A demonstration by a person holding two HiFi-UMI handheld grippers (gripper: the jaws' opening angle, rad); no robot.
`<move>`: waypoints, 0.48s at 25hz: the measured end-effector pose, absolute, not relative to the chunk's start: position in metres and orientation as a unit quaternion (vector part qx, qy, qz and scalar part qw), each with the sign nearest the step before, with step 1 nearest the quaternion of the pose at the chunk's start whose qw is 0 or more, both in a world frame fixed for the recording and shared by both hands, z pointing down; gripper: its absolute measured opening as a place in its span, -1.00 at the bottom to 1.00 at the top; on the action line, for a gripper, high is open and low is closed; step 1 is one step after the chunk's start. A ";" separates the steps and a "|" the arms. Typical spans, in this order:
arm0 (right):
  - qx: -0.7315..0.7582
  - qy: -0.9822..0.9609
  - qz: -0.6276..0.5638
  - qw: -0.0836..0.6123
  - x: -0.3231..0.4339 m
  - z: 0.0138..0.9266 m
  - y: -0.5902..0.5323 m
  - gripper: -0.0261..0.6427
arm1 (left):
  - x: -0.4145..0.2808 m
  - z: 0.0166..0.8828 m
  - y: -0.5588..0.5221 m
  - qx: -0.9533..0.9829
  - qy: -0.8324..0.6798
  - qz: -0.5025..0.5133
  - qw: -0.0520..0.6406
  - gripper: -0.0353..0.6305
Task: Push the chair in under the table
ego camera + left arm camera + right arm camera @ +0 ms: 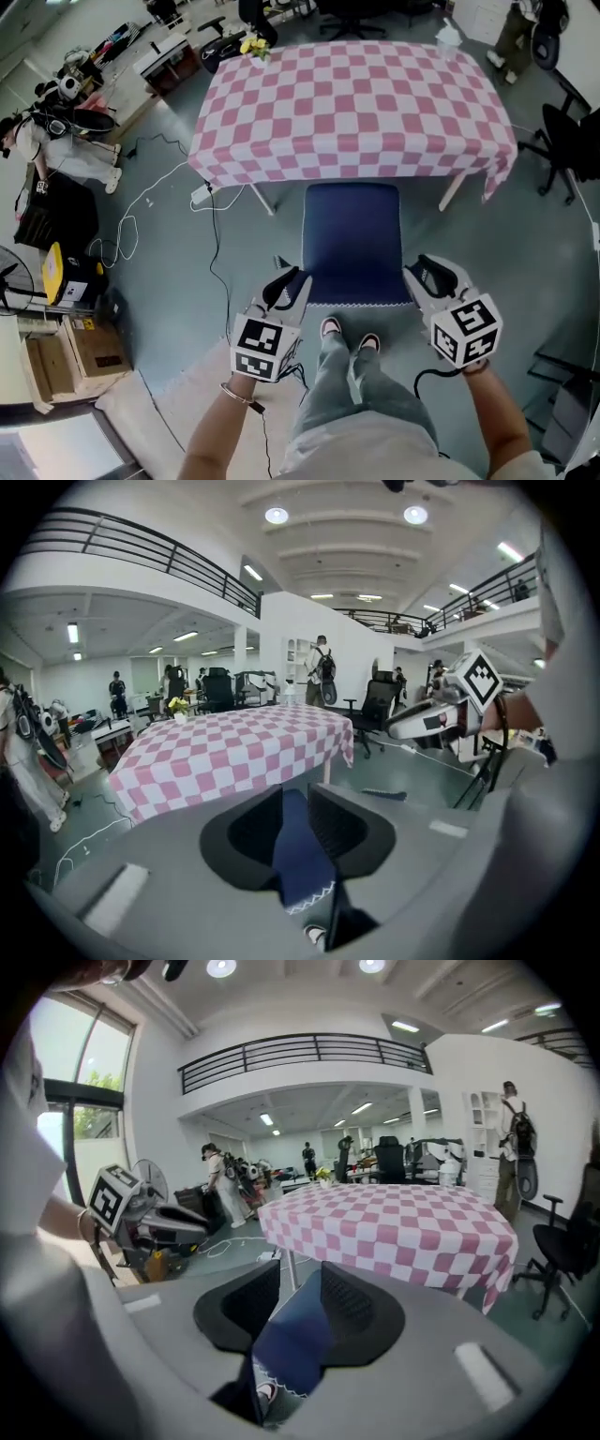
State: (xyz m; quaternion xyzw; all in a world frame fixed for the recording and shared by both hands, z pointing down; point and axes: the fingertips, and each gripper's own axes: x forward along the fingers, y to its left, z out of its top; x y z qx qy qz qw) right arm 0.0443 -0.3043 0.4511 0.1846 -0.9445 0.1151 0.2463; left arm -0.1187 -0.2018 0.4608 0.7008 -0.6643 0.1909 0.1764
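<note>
In the head view, the blue chair [352, 239] is standing with its front just at the edge of the checked table [356, 103] and most of it sticking out. The left gripper [291, 279] and the right gripper [424, 274] are hanging beside its back, one on each side. In the left gripper view, the jaws are standing a little apart and holding nothing, with the chair [300, 860] showing through the gap. In the right gripper view, the jaws are also standing a little apart and empty over the chair [291, 1344], so I think the whole push is waiting to be done.
</note>
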 end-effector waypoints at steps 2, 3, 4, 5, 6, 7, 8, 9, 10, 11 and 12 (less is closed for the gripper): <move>0.139 -0.946 0.091 0.280 0.040 0.464 -0.289 -0.56 | -0.111 0.469 -0.197 0.716 -0.642 0.216 0.172 -0.62; 0.117 -0.945 0.081 0.296 0.039 0.471 -0.281 -0.56 | -0.106 0.473 -0.195 0.723 -0.629 0.229 0.170 -0.61; 0.096 -0.943 0.074 0.310 0.038 0.477 -0.272 -0.56 | -0.102 0.477 -0.191 0.730 -0.617 0.242 0.169 -0.61; 0.077 -0.940 0.070 0.324 0.039 0.482 -0.263 -0.56 | -0.097 0.481 -0.186 0.735 -0.605 0.255 0.169 -0.60; 0.059 -0.937 0.067 0.338 0.040 0.488 -0.254 -0.56 | -0.093 0.485 -0.180 0.739 -0.594 0.267 0.171 -0.60; 0.043 -0.933 0.064 0.351 0.041 0.495 -0.246 -0.56 | -0.090 0.490 -0.174 0.742 -0.584 0.279 0.173 -0.60; 0.028 -0.930 0.057 0.363 0.040 0.501 -0.240 -0.56 | -0.088 0.497 -0.170 0.745 -0.576 0.289 0.175 -0.60; 0.017 -0.927 0.048 0.372 0.038 0.506 -0.238 -0.56 | -0.088 0.504 -0.168 0.747 -0.568 0.298 0.174 -0.60; 0.006 -0.925 0.036 0.379 0.036 0.512 -0.236 -0.56 | -0.088 0.511 -0.168 0.750 -0.561 0.307 0.170 -0.60; -0.005 -0.922 0.025 0.387 0.034 0.517 -0.234 -0.56 | -0.088 0.516 -0.168 0.753 -0.552 0.317 0.164 -0.60; -0.017 -0.918 0.015 0.396 0.033 0.522 -0.231 -0.56 | -0.087 0.520 -0.168 0.757 -0.542 0.329 0.156 -0.60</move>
